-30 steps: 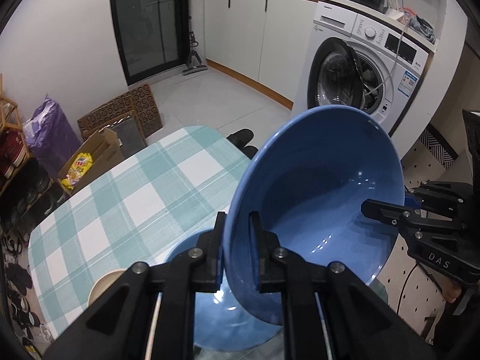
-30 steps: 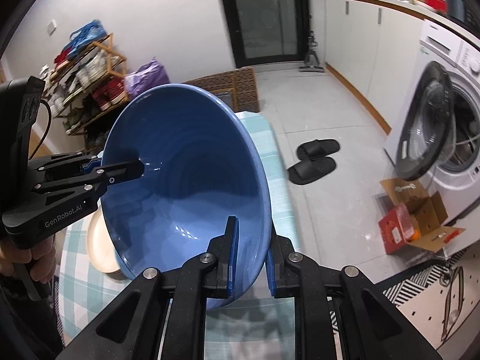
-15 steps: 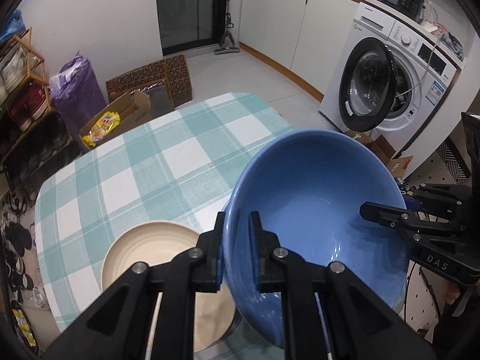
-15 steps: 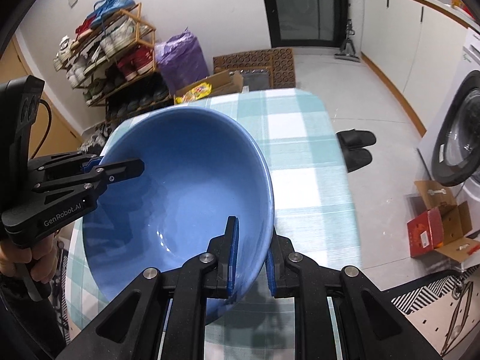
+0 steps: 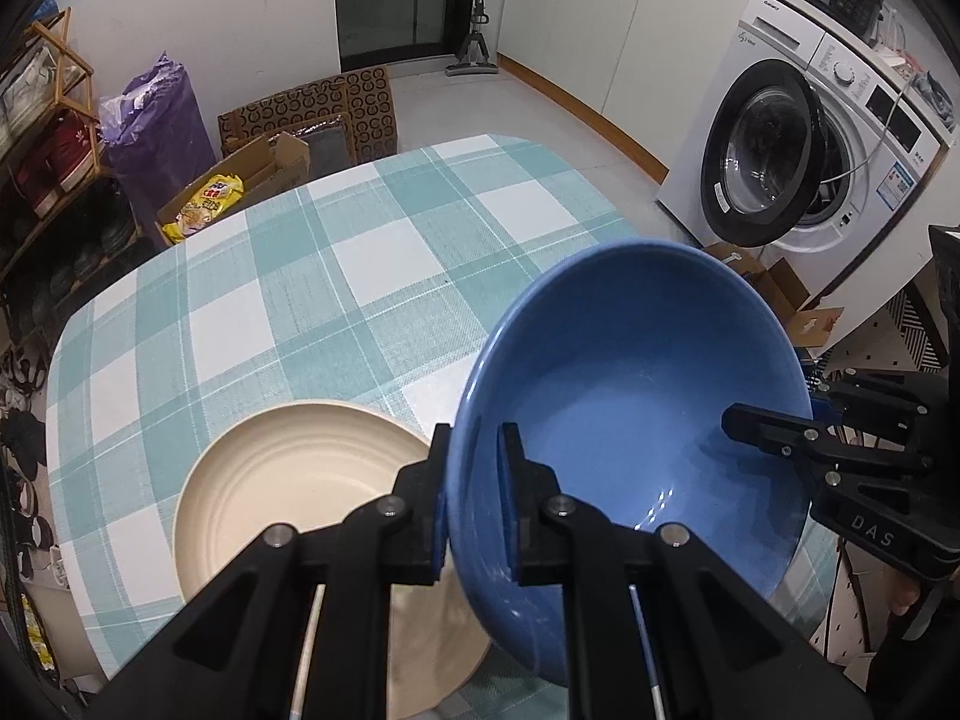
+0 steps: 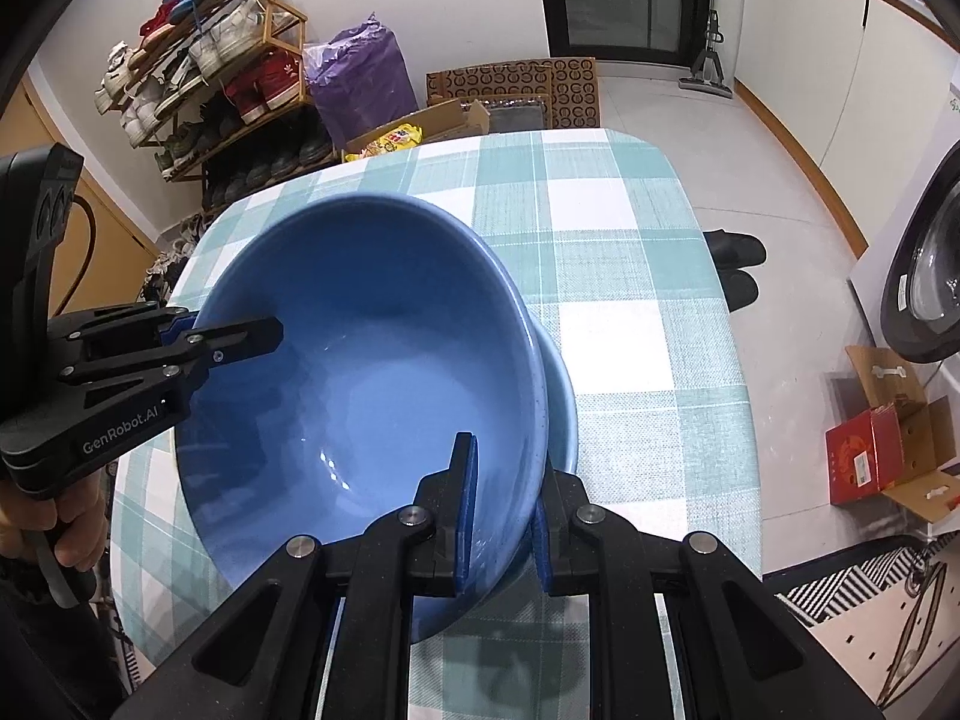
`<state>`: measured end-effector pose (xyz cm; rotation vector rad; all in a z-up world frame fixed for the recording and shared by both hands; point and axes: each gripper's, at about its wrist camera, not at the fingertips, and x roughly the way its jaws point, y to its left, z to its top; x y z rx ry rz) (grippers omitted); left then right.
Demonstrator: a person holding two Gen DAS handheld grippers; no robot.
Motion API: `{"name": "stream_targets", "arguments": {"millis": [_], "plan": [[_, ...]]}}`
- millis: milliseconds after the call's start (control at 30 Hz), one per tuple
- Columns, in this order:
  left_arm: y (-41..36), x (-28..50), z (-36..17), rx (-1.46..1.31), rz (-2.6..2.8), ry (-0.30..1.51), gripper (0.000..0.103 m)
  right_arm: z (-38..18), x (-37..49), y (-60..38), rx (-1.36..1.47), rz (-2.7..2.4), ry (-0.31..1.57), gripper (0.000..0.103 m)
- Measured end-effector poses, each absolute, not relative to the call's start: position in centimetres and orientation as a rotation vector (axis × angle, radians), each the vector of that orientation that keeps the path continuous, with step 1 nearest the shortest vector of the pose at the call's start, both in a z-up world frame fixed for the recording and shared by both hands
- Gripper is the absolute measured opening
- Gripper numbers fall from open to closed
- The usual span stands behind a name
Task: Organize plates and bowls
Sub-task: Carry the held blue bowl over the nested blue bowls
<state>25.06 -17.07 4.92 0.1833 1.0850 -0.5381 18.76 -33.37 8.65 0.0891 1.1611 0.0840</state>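
Blue bowl (image 5: 630, 408): held tilted above the checked table (image 5: 336, 276), lower right of the left wrist view, left gripper (image 5: 471, 504) and right gripper (image 6: 504, 516) each clamped on opposite rims, fingers pinching the wall. Two-sided hold likely steadies the wide vessel. Cream plate (image 5: 300, 480): flat on table, lower left, beside the bowl.

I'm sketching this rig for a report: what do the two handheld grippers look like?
Both are matte black with angular linkage arms, silver pivot pins and blue finger pads. The left gripper reads "GenRobot.AI" on its side, with a black cable at its body. The right gripper shows "DAS" lettering. No sleeves are visible.
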Motion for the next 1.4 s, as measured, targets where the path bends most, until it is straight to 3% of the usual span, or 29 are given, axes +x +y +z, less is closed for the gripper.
{"name": "stream_targets", "arguments": {"millis": [767,1400], "plan": [[-17.2,25.4,2.3,0.224,-0.531,1.121,0.013,7.9,19.2,-32.2,-0.095,0.037,1.113,0.022],[-16.1,24.7,2.5,0.227,-0.523,1.115,0.025,8.7,18.6,-31.9,-0.102,0.061,1.069,0.045]]}}
